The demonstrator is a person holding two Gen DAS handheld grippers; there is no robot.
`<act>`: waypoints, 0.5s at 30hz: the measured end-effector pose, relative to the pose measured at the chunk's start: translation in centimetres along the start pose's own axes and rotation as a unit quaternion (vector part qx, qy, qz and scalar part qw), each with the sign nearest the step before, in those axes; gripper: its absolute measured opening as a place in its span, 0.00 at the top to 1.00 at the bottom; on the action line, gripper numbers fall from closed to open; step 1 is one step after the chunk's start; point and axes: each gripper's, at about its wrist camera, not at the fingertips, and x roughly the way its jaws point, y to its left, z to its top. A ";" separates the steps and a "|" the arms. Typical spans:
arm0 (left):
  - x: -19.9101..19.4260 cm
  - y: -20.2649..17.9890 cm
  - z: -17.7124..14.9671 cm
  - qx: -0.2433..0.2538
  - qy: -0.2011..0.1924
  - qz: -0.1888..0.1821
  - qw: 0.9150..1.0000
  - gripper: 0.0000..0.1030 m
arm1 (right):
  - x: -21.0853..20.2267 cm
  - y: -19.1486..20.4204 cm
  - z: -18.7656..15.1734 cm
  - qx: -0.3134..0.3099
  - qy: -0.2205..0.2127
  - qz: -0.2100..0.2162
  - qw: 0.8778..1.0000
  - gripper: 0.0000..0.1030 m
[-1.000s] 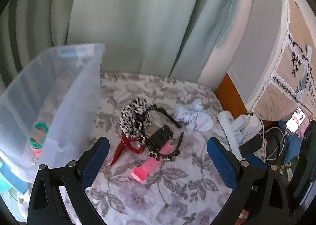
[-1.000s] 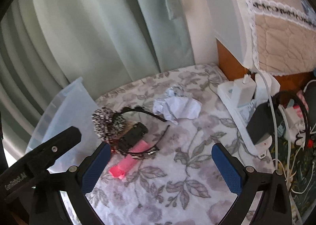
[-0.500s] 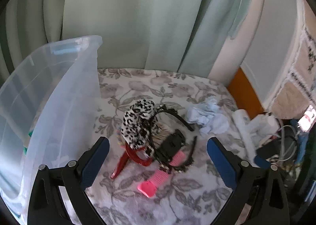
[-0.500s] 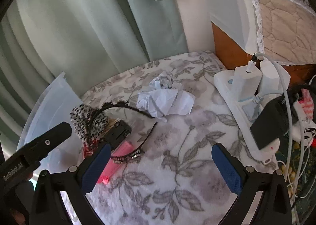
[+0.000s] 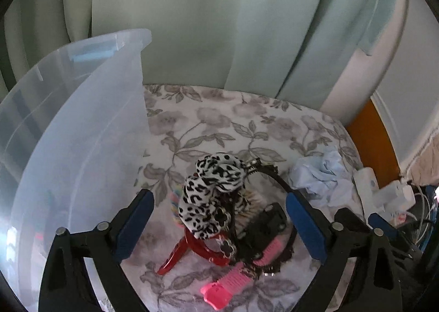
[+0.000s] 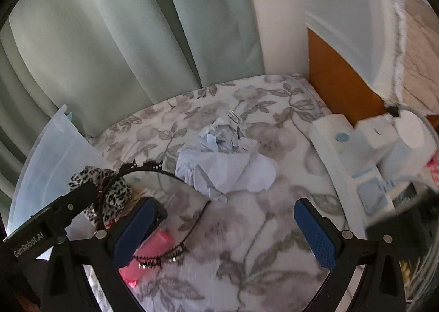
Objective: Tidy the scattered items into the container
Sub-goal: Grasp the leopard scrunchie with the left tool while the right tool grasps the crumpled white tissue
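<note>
Both claws have been brought lower & closer vs a sec ago. The left claw (image 5: 218, 218), jaws apart and just narrowing a bit, is now straddling the leopard scrunchie (image 5: 211, 196) pile beside the clear container (image 5: 82, 125) on the floral bed (image 5: 208, 125). The right claw (image 6: 223, 227) is spread wide w/ nothing gripped, crumpled paper (image 6: 222, 158) now nearer.

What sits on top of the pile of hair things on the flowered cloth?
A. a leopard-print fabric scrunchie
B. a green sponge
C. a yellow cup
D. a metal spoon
A: the black-and-white leopard-print fabric scrunchie lies over the red plastic hair claw and beside the pink plastic comb.
</note>
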 end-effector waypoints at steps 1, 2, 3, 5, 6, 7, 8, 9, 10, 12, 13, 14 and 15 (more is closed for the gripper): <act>0.1 0.1 0.1 -0.005 -0.002 -0.002 1.000 0.11 | 0.4 0.1 0.2 -0.002 0.002 0.000 1.000 0.00; 0.3 0.2 0.1 -0.007 -0.002 -0.004 1.000 0.17 | 0.9 0.3 0.5 -0.005 0.003 0.000 1.000 0.00; 0.4 0.4 0.2 -0.010 -0.003 -0.005 1.000 0.23 | 1.2 0.4 0.7 -0.008 0.004 0.000 1.000 0.00; 0.6 0.7 0.4 -0.018 -0.005 -0.008 1.000 0.29 | 2.0 0.6 1.2 -0.010 0.005 -0.001 1.000 0.00; 0.7 0.9 0.5 -0.024 -0.005 -0.011 1.000 0.34 | 2.4 0.6 1.5 -0.009 0.006 -0.001 1.000 0.00; 0.8 1.2 0.6 -0.032 -0.006 -0.016 0.999 0.37 | 2.8 0.5 1.7 -0.008 0.007 0.000 1.000 0.00; 0.9 1.5 0.7 -0.039 -0.006 -0.020 0.999 0.40 | 3.3 0.5 1.9 -0.006 0.008 0.001 1.000 0.00; 1.0 1.8 0.8 -0.044 -0.005 -0.025 0.999 0.42 | 3.6 0.5 2.0 -0.005 0.008 0.003 1.000 0.00; 1.1 2.0 0.8 -0.047 -0.004 -0.026 0.999 0.46 | 4.0 0.4 2.2 -0.003 0.010 0.004 1.000 0.00; 1.3 2.1 0.9 -0.048 -0.004 -0.027 0.999 0.57 | 4.7 0.4 2.3 -0.002 0.013 0.009 1.000 0.00; 1.3 2.2 0.9 -0.049 -0.004 -0.027 0.998 0.58 | 5.0 0.4 2.4 -0.002 0.015 0.010 1.000 0.00; 1.3 2.3 0.9 -0.050 -0.006 -0.029 0.998 0.62 | 5.3 0.5 2.4 -0.002 0.018 0.012 1.000 0.00; 1.4 2.4 0.9 -0.051 -0.007 -0.029 0.998 0.65 | 5.6 0.5 2.3 0.000 0.021 0.014 1.000 0.01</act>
